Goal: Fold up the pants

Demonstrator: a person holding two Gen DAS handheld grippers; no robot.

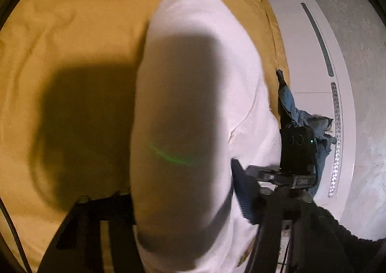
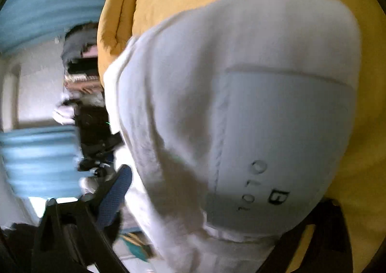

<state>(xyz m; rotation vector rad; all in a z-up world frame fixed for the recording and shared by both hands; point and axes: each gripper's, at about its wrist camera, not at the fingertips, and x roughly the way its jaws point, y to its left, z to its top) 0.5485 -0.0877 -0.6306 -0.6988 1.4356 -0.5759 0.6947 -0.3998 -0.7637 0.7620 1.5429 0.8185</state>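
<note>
Two sets of tongs reach over a yellow cover (image 1: 72, 31) with the white pants (image 1: 193, 43) lying on top of it. The pants form a long, thick band that runs up the middle of the cover, its far end well short of the cover's back edge.

The left tongs (image 1: 178, 183) straddle the near end of that band. Cloth fills the whole gap between the black finger on one side and the blue pad (image 1: 243, 195) on the other. I cannot tell whether they are squeezing the cloth or only standing around it. Their shadow falls dark across the pants and onto the cover beside them.

The right tongs (image 2: 229, 188) sit over a wider part of the pants, where a patch pocket (image 2: 277, 140) carries black marker writing. Here too the cloth spans the gap from finger to finger. This view is smeared, so I cannot say if the grip is clenched or loose.

Just off the cover's side edge stands a black camera on a tripod (image 1: 299, 150). A denim garment (image 1: 301, 116) hangs beyond it, close against the same edge.
</note>
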